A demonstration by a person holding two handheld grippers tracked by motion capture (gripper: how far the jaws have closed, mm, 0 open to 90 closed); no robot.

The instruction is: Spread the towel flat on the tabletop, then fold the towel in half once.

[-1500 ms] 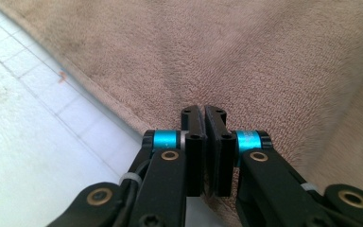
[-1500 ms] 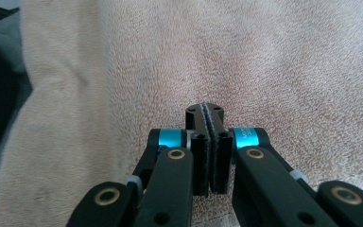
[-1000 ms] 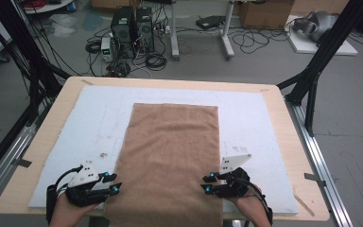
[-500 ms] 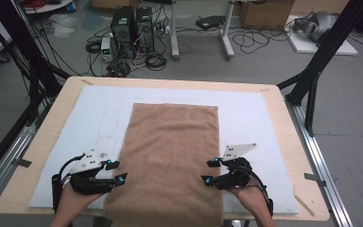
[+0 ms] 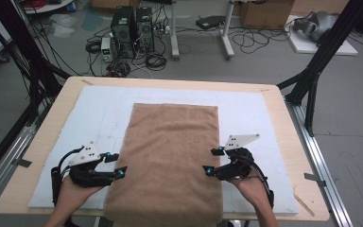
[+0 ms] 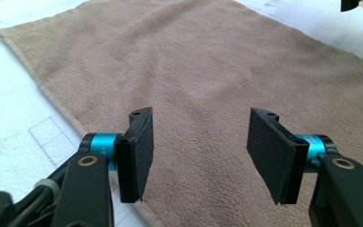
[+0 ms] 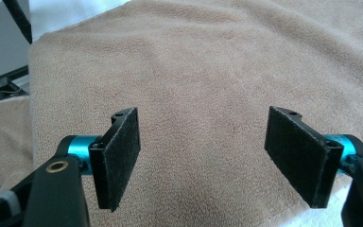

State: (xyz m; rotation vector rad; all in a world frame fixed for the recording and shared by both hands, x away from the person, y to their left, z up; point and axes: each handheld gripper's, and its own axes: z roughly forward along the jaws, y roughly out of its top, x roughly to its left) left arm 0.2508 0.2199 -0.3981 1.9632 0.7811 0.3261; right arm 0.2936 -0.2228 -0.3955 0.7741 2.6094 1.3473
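Note:
A brown towel (image 5: 170,156) lies flat and lengthwise on the white mat (image 5: 104,104), and its near end hangs over the table's front edge. My left gripper (image 5: 118,164) hovers at the towel's left edge, near the front. My right gripper (image 5: 210,161) hovers at the right edge. Both sets of jaws have just been opening and stand open. In the left gripper view the pads (image 6: 139,151) are wide apart above the towel (image 6: 194,71) with nothing between them. In the right gripper view the gripper (image 7: 208,158) is likewise open over the towel (image 7: 208,61).
The mat covers most of the wooden table (image 5: 283,123). Black frame legs (image 5: 312,80) stand at the table's left and right sides. Beyond the far edge, computer towers (image 5: 132,26) and cables sit on the floor.
Both hands have lifted a little and moved slightly up the picture along the towel's side edges. Both grippers' jaws stand wider than before. The towel has stayed flat.

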